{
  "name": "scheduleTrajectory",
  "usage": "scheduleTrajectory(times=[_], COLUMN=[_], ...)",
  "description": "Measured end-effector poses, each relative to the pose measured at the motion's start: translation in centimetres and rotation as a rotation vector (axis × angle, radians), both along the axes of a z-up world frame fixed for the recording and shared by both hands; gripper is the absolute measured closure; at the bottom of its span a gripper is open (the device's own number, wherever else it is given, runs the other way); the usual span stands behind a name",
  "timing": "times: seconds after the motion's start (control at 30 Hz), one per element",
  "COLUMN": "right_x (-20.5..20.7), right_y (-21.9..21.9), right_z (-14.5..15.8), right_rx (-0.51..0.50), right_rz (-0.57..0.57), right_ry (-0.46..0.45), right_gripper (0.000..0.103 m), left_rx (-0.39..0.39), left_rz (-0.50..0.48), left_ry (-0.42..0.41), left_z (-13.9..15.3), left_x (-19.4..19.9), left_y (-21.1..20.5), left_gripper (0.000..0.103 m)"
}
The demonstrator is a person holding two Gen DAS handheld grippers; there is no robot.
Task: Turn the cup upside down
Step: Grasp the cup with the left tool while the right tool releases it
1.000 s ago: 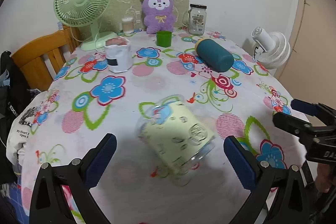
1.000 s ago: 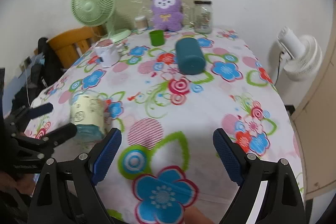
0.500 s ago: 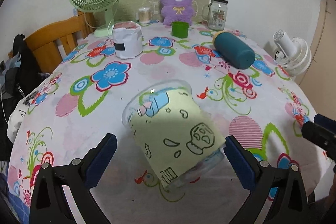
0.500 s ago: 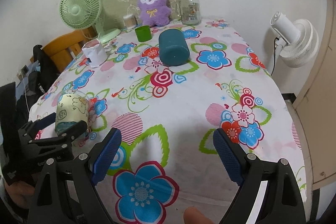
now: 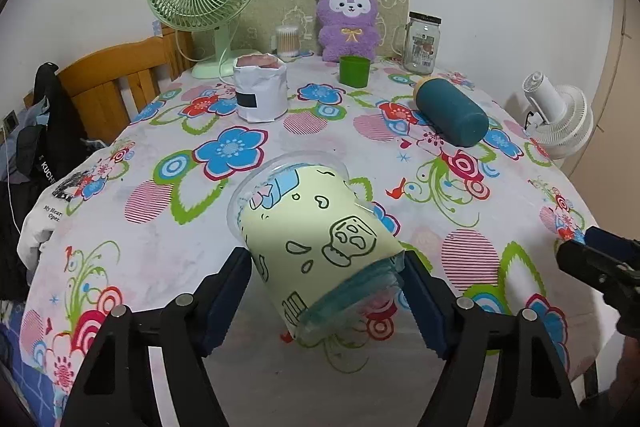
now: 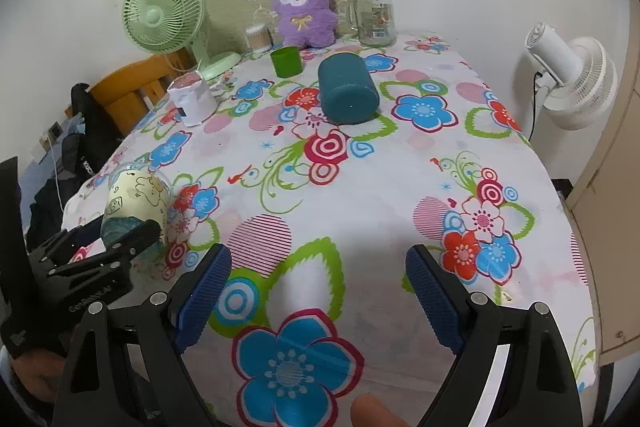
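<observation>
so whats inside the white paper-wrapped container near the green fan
The white container shows something pinkish at its open top. The paper wrap covers its sides, so what lies lower down cannot be seen.

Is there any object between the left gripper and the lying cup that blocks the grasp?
Nothing visible does. The cup lies on its side, its base end already between the left gripper fingers. The blue bottle is far behind.

Left tongs (image 5: pixel 326 291) closed against the base end of the cup (image 5: pixel 316 239), which lies tilted, open mouth pointing away. Whether the cup touches the table (image 5: pixel 160 227) cannot be confirmed. Right tongs (image 5: pixel 600 263) visible at the frame's right edge, apart.
</observation>
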State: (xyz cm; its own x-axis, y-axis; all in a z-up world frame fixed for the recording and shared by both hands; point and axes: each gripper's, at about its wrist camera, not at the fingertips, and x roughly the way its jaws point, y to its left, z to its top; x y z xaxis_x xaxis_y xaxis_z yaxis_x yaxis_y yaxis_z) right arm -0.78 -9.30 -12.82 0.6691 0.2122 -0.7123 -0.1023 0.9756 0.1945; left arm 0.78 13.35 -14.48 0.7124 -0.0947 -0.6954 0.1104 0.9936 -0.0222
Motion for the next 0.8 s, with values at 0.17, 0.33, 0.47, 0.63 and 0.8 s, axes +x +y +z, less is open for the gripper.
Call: scheduleTrajectory(times=[0.17, 0.33, 0.47, 0.63, 0.8], right_x=[-0.1, -0.2, -0.3, -0.4, -0.8], right_y=[0.7, 1.3, 1.7, 2.0, 1.7], right_z=[0.1, 0.3, 0.3, 0.3, 0.4], right_rx=[0.005, 0.014, 0.019, 0.008, -0.005], right_rz=[0.018, 0.032, 0.038, 0.037, 0.03], right_ry=[-0.006, -0.015, -0.019, -0.016, -0.02], right_gripper=[0.012, 0.012, 0.012, 0.012, 0.012], left_rx=[-0.02, 0.006, 0.005, -0.036, 0.033], left_rz=[-0.019, -0.036, -0.057, -0.082, -0.025], left_ry=[0.037, 0.013, 0.007, 0.033, 0.014], left_z=[2.4, 5.3, 5.6, 2.9, 0.8], left_x=[-0.1, -0.4, -0.8, -1.4, -1.1], left_y=[1.6, 2.8, 2.7, 1.0, -0.2], left_gripper=[0.027, 0.027, 0.024, 0.011, 0.011])
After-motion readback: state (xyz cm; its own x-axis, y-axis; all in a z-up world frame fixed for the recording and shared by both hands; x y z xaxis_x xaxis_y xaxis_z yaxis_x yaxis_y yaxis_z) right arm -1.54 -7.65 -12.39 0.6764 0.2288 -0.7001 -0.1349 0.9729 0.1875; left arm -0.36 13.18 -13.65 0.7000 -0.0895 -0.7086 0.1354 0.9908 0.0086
